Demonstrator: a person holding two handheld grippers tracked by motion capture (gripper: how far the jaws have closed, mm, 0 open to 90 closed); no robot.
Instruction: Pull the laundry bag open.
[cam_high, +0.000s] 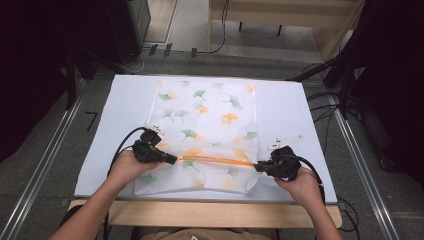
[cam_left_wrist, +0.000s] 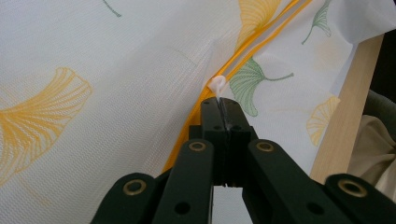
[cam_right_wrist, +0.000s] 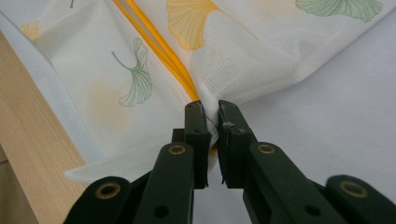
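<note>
A white mesh bag (cam_high: 205, 120) printed with green and orange ginkgo leaves lies flat on the white mat (cam_high: 285, 105). An orange zipper (cam_high: 215, 160) runs across its near part. At the zipper's left end my left gripper (cam_high: 175, 159) is shut, and in the left gripper view its tips (cam_left_wrist: 222, 100) pinch the small white zipper pull (cam_left_wrist: 217, 85). My right gripper (cam_high: 257, 166) is at the zipper's right end. In the right gripper view its jaws (cam_right_wrist: 211, 109) are shut on bunched bag fabric where the orange zipper (cam_right_wrist: 154, 46) ends.
The mat lies on a wooden table whose front edge (cam_high: 210, 212) runs along the near side. Metal rails (cam_high: 45, 160) flank the table on the floor. Cables (cam_high: 325, 107) trail at the right, and dark equipment stands at both far corners.
</note>
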